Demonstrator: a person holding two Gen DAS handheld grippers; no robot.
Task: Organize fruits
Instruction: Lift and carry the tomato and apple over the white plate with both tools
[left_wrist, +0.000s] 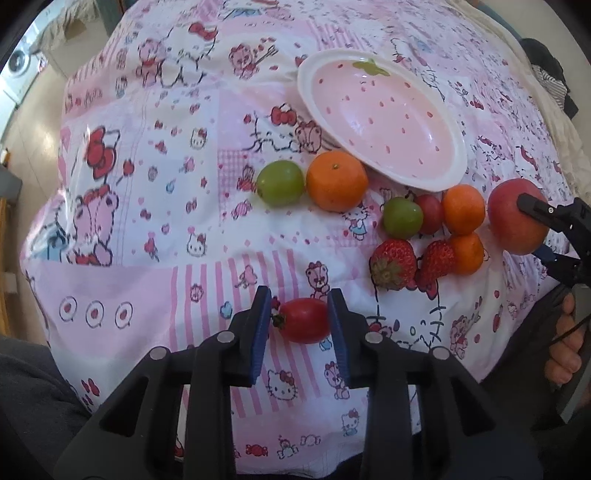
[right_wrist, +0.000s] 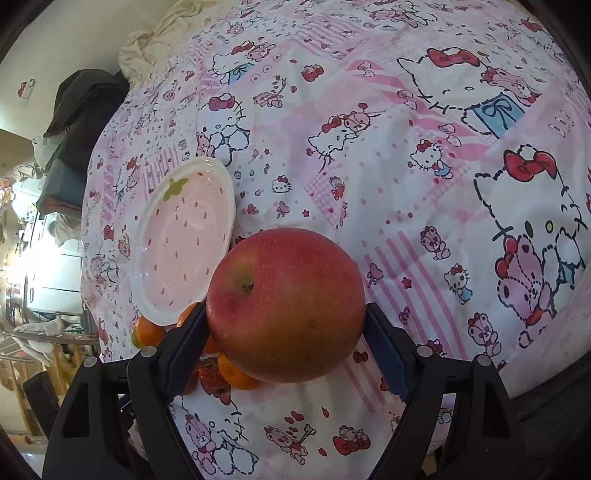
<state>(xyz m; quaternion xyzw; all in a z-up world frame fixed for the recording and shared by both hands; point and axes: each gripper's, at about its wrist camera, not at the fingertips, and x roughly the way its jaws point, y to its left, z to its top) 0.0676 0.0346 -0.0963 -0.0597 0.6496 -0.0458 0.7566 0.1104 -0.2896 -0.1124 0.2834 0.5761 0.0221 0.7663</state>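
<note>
Left tool (left_wrist: 298, 325): blue pads set on either side of a small red tomato (left_wrist: 303, 320), right pad touching it, left pad at its stem end; whether the grip is firm, cannot tell. Tomato lies on the near part of the bench, over the pink cartoon-print cloth (left_wrist: 155, 206).

Right tool (right_wrist: 286, 339): jaws spread wide and closed against both flanks of a large red apple (right_wrist: 286, 304), stem dimple facing up and left. In the left wrist view the same apple (left_wrist: 517, 218) sits at the right end of the fruit cluster, tool fingertips (left_wrist: 532, 206) pressed on it.

Pink strawberry-pattern plate (left_wrist: 380, 122) with white rim, far of the fruit, nothing in it.

Just near the plate: green grape (left_wrist: 280, 182) touching a mandarin (left_wrist: 337, 180). Right of these, a tight cluster: second green grape (left_wrist: 402, 218), red grape (left_wrist: 430, 214), two small mandarins (left_wrist: 463, 214), two strawberries (left_wrist: 393, 264).
</note>
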